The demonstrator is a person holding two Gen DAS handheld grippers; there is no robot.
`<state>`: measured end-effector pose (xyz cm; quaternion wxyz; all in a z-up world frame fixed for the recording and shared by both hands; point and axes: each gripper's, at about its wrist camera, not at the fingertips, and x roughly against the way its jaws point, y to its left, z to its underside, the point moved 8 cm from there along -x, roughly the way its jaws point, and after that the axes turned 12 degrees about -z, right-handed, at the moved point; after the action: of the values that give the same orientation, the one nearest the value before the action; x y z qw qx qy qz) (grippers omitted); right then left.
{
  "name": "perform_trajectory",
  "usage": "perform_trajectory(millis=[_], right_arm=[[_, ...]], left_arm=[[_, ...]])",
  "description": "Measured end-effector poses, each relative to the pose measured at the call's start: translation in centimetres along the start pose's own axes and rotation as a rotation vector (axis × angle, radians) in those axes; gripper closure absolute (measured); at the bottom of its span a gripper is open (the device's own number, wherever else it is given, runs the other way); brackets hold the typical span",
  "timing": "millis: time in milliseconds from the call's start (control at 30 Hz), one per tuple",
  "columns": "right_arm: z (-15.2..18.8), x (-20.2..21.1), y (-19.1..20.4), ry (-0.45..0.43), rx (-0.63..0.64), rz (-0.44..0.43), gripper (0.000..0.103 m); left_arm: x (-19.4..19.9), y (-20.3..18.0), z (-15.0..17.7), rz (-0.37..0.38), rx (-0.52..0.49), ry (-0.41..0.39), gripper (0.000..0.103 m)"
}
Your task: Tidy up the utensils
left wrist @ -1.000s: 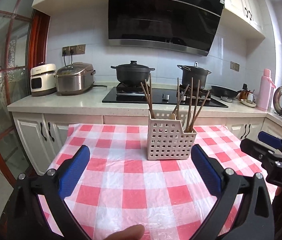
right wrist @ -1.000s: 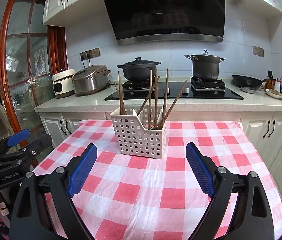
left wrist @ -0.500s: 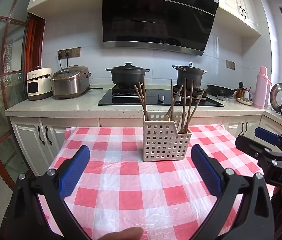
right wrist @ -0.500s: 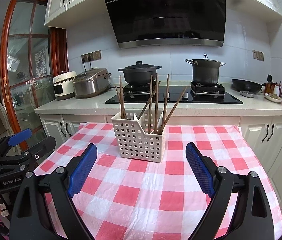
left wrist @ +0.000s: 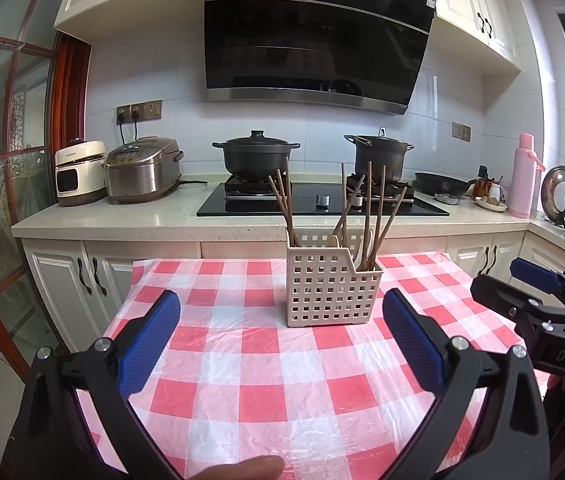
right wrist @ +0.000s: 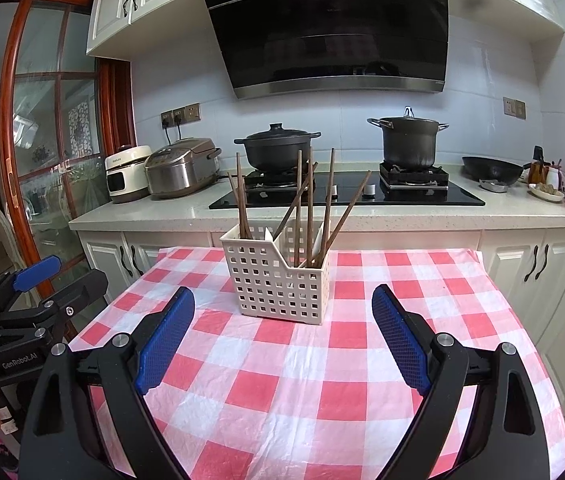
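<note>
My pads are textured blue rubber; the caddy matt perforated plastic, chopsticks wood, tablecloth glossy crinkled plastic.

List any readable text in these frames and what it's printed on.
"GenRobot.AI": on the body of the left gripper, seen in the right wrist view.
"DAS": on the body of the right gripper, seen in the left wrist view.
Brand mark on the white cooker: too small to read.
Sticker on the range hood: too small to read.
Rice cooker panel: blurred.
</note>
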<state>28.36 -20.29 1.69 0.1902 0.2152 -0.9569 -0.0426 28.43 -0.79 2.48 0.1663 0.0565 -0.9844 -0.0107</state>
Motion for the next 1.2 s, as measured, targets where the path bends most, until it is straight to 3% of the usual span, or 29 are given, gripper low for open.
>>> perform_trajectory(millis=[1200], right_arm=[[0.16,-0.24,0.1,0.001,-0.005,-0.004,0.018]], left_arm=[[0.17,0.45,-0.28,-0.014,-0.008,-0.006,0.005]])
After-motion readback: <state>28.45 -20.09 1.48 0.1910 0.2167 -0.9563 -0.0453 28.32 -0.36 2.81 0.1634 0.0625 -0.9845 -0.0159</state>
